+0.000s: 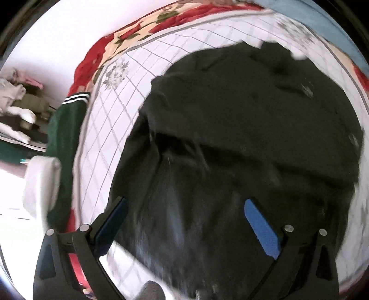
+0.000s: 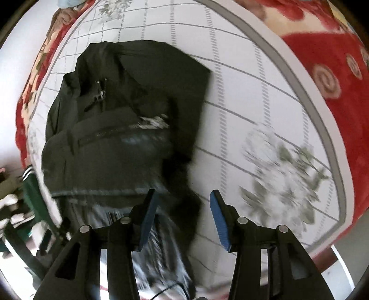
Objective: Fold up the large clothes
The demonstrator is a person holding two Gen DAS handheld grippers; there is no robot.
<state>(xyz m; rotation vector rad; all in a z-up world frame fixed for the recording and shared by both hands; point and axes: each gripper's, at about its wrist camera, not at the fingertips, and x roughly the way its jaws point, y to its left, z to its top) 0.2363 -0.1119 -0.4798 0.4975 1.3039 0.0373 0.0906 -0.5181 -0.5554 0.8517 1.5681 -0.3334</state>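
Note:
A large black jacket [image 1: 242, 110] lies on a white sheet with a grey grid [image 1: 110, 129]; its upper part is folded down over the lower part. My left gripper [image 1: 185, 199] hovers over the jacket's near part, open wide, with nothing between its blue pads [image 1: 260, 228]. In the right wrist view the jacket [image 2: 129, 99] shows a zip and a pale logo, with its near hem blurred. My right gripper [image 2: 183, 192] hangs above that hem's right corner, open; dark cloth lies below the gap and neither pad presses on it.
A red floral blanket [image 2: 322, 115] borders the sheet [image 2: 242, 103]. A green garment with white stripes [image 1: 69, 129] hangs over the bed's left edge beside a white object [image 1: 41, 182]. A heap of clothes [image 1: 20, 103] sits further left. Blue cloth [image 1: 322, 20] lies at the far edge.

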